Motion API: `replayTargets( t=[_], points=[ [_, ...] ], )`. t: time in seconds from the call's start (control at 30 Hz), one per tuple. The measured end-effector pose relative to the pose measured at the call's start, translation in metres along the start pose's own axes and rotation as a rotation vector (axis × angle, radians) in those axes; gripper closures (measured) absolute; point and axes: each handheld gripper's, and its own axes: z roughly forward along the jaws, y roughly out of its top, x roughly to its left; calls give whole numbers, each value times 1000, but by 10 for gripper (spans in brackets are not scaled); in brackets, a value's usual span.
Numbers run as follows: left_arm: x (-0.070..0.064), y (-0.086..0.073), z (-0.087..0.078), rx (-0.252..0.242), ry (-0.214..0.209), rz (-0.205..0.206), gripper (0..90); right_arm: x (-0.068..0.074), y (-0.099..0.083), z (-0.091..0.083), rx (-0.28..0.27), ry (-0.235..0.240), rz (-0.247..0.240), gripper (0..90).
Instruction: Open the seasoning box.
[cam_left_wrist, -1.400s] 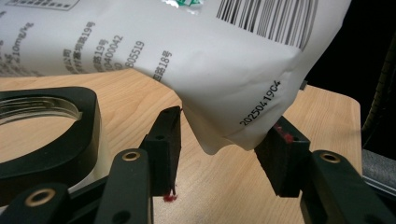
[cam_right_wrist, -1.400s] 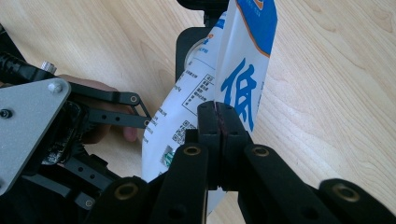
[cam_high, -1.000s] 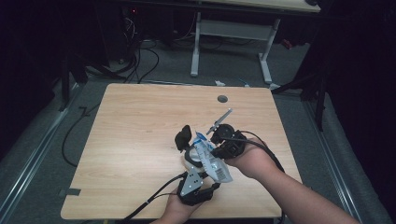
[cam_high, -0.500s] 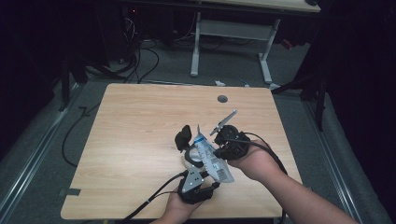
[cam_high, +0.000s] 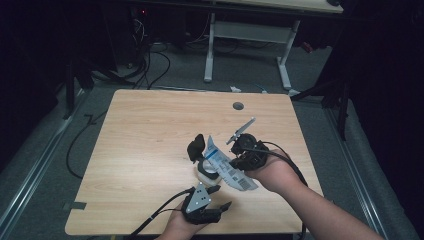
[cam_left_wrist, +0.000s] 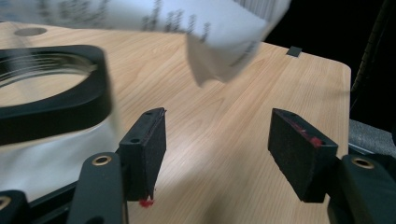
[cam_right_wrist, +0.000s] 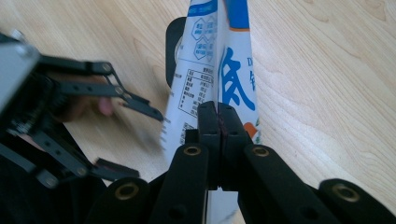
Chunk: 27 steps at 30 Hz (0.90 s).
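Observation:
My right gripper (cam_high: 233, 159) (cam_right_wrist: 218, 122) is shut on the lower part of a white and blue printed pouch (cam_high: 226, 169) (cam_right_wrist: 233, 70), which slants over a white jar (cam_high: 204, 174). The jar's black flip lid (cam_high: 196, 147) stands open. In the left gripper view the jar's black rim (cam_left_wrist: 56, 107) sits at the left and the pouch's corner (cam_left_wrist: 224, 51) hangs blurred above. My left gripper (cam_high: 220, 197) (cam_left_wrist: 217, 149) stands open near the table's front edge, just short of the jar, with nothing between its jaws.
The wooden table (cam_high: 150, 135) has a round cable hole (cam_high: 238, 106) near its far edge. Cables trail from both grippers over the front edge. Beyond the table stand white desk legs (cam_high: 210, 50) and floor cables (cam_high: 150, 55).
My left gripper has drawn back a little toward the front edge, clear of the pouch. The right gripper has lifted the pouch slightly over the jar.

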Motion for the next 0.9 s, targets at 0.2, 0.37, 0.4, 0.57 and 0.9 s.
replayTargets(
  t=[0.2,0.37,0.4,0.57,0.9],
  points=[
    [23,-8,-30,-1,47,-31,371,0,-2,5,4,12,2,900],
    [48,-16,-51,-34,127,-84,379,-1,-4,9,-8,16,6,900],
    [52,-16,-54,-41,142,-86,381,-1,-6,10,-13,18,4,900],
    [69,-14,-66,-58,207,-83,382,-1,-12,13,-53,28,12,900],
    [93,-18,-70,10,288,-88,410,-9,-31,14,-129,45,52,900]
  ],
)
